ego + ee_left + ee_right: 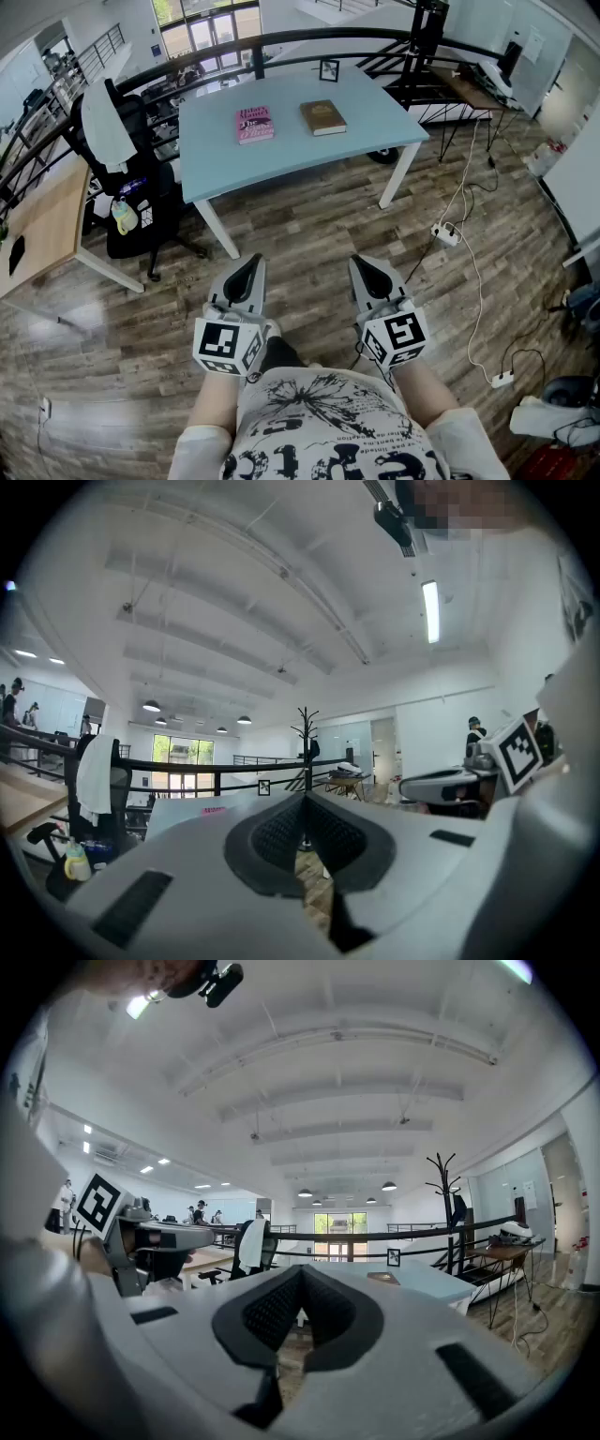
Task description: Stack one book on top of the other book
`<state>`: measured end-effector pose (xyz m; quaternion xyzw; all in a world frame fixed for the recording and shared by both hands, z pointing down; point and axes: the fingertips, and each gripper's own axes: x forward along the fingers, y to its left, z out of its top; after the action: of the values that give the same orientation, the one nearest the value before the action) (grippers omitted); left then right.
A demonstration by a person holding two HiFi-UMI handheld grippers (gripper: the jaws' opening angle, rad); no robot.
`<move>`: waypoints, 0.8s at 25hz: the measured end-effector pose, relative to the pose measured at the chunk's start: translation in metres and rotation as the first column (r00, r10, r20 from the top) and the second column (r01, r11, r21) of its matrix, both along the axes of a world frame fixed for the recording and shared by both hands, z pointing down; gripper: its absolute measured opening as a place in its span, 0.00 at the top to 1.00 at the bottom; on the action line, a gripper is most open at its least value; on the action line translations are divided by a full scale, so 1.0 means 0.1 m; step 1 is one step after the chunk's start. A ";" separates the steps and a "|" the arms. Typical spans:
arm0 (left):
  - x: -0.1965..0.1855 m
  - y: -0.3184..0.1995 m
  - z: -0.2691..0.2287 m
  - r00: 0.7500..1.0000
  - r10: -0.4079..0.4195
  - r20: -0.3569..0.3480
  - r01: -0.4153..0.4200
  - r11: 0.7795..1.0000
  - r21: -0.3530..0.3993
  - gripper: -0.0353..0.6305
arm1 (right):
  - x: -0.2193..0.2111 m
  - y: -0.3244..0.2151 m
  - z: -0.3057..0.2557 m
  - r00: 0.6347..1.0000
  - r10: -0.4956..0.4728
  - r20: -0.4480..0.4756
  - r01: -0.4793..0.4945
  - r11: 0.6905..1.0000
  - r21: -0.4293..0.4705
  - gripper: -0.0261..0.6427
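A pink book (255,124) and a brown book (322,117) lie flat and apart on a light blue table (291,155) in the head view. Both grippers are held close to the person's body, well short of the table, pointing level toward it. My left gripper (248,265) is shut with nothing in it. My right gripper (367,264) is shut and empty too. In the left gripper view the left gripper (303,797) shows its pads meeting, with the pink book (215,809) far off. The right gripper (301,1272) likewise shows closed pads, and the brown book (382,1279) lies far ahead.
A black office chair (127,169) with a white cloth stands left of the table, beside a wooden desk (42,225). A small picture frame (329,69) stands at the table's far edge. Cables and a power strip (444,233) lie on the wood floor to the right. A black railing (234,47) runs behind.
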<state>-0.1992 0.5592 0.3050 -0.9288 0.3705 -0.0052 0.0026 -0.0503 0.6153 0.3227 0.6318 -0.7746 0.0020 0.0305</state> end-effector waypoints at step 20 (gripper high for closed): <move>0.06 -0.48 0.09 0.998 -0.040 0.051 0.039 0.999 0.019 0.94 | 0.15 -0.59 0.27 0.998 -0.008 0.060 0.011 0.999 -0.035 0.97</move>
<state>-0.1935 0.5110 0.3141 -0.9208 0.3887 -0.0258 0.0206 -0.0349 0.5566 0.3493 0.6271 -0.7780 0.0345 0.0185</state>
